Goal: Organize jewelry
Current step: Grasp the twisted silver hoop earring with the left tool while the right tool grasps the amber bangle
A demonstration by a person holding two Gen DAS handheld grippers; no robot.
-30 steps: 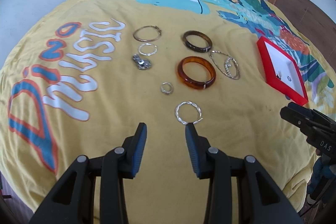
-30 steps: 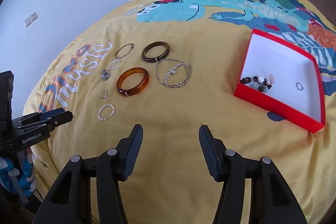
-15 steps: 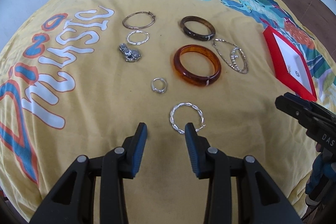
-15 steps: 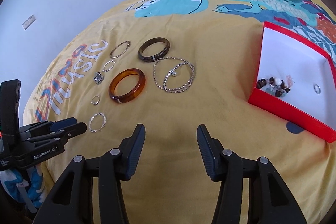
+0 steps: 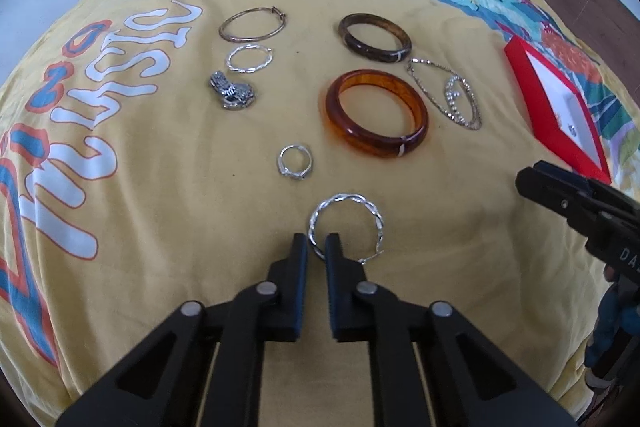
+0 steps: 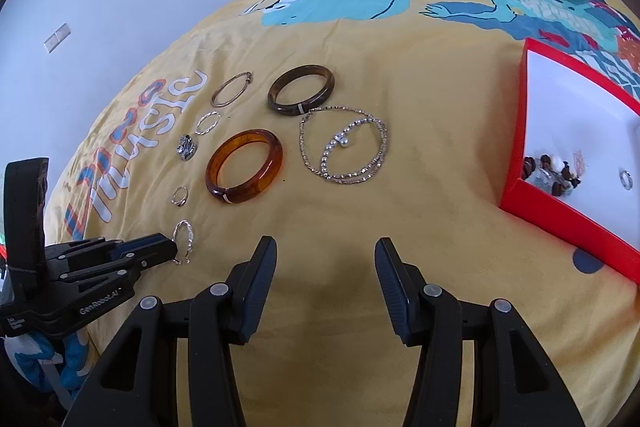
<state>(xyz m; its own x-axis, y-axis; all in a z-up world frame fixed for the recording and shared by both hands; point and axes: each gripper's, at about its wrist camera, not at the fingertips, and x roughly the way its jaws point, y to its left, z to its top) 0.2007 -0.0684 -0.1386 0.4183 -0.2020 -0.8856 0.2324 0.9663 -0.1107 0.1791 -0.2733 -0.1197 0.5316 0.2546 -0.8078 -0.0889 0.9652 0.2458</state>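
A twisted silver hoop (image 5: 372,215) lies on the yellow bedspread nearest me. My left gripper (image 5: 315,245) is closing, and its tips pinch the hoop's left rim. The right wrist view shows the same grip, left gripper (image 6: 170,249) on the hoop (image 6: 188,231). My right gripper (image 6: 326,251) hovers open over bare cloth with nothing between its fingers. Its black tip (image 5: 532,183) enters the left wrist view at the right. The red box (image 6: 560,223) on the right holds a beaded piece (image 6: 556,173) and a small ring (image 6: 626,179).
Beyond the hoop lie a small silver ring (image 5: 296,174), an amber bangle (image 5: 372,143), a dark brown bangle (image 5: 372,51), tangled chains (image 5: 460,111), a silver charm (image 5: 232,93) and two thin hoops (image 5: 252,40). The bed's edge drops off close in front.
The left gripper moved forward and down to the twisted hoop and its jaws closed on the hoop's rim. The right gripper drifted forward and stayed open.
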